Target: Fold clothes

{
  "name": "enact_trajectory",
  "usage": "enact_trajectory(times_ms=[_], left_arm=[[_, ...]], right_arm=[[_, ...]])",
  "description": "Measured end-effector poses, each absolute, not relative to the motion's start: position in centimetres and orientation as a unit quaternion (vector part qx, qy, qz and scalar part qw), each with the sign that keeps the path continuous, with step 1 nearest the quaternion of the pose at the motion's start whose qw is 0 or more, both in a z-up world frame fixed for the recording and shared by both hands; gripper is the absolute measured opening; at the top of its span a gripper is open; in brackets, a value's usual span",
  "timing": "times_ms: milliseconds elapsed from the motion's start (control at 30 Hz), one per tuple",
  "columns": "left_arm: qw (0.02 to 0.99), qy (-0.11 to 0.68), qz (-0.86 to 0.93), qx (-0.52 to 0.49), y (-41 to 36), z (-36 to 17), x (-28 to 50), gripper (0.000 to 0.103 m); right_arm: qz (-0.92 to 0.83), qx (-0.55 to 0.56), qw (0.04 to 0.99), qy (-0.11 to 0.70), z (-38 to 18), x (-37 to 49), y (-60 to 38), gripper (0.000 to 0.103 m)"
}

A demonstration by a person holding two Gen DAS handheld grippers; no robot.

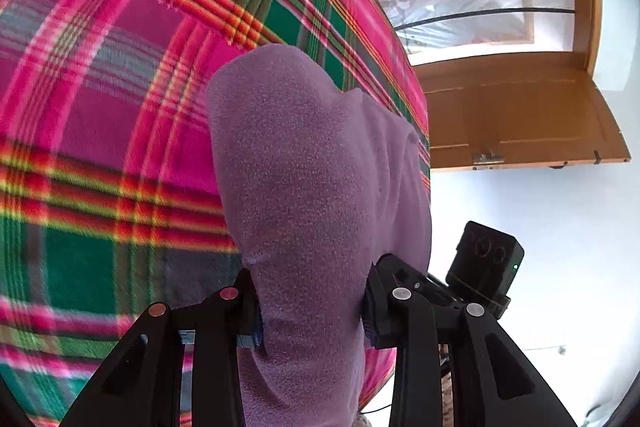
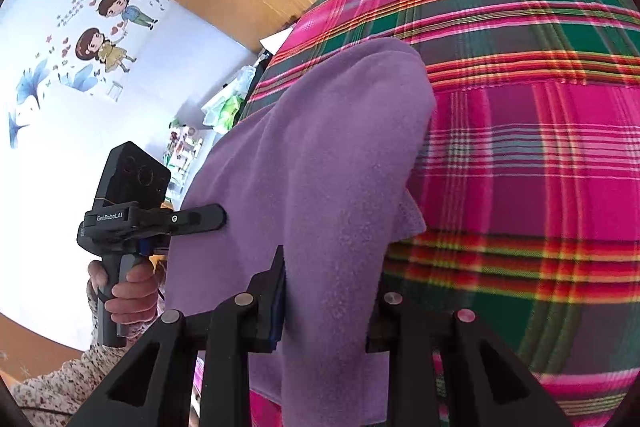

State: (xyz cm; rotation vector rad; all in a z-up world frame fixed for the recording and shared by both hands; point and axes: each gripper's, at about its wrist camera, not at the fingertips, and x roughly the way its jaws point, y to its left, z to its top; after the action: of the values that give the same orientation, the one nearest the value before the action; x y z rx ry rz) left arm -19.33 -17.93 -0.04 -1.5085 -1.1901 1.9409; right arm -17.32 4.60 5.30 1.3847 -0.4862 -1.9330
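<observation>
Both grippers, the left gripper [image 1: 310,311] and the right gripper [image 2: 326,307], pointed downward with fingers clamped on purple cloth [image 2: 320,155], and a hand [image 2: 128,291] gripped the left handle.

"GenRobot.AI" stands in white on the black body of the left tongs [image 2: 208,217]; other lettering is unreadable.
</observation>
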Motion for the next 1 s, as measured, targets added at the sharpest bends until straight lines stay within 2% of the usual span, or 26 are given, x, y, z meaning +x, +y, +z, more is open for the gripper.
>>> enact_trajectory(times_ms=[633,767,867,1000], left_arm=[[0.195,-0.409,0.711,-0.537,-25.8,-0.4,-18.4,0.037],[0.195,-0.407,0.710,-0.540,-23.0,-0.1,-19.1,0.038],[0.197,-0.407,0.709,-0.542,-27.4,-0.2,-17.9,0.039],[0.198,-0.412,0.705,-0.542,-27.6,-0.4,-17.5,0.040]], right_arm=[[-0.763,0.514,0.331,-0.208,4.3,-19.6,2.2,0.028],[-0.763,0.513,0.329,-0.216,4.0,-19.7,2.1,0.028],[-0.760,0.513,0.328,-0.225,3.6,-19.5,2.6,0.028],[-0.761,0.513,0.329,-0.224,3.4,-19.5,2.8,0.029]])
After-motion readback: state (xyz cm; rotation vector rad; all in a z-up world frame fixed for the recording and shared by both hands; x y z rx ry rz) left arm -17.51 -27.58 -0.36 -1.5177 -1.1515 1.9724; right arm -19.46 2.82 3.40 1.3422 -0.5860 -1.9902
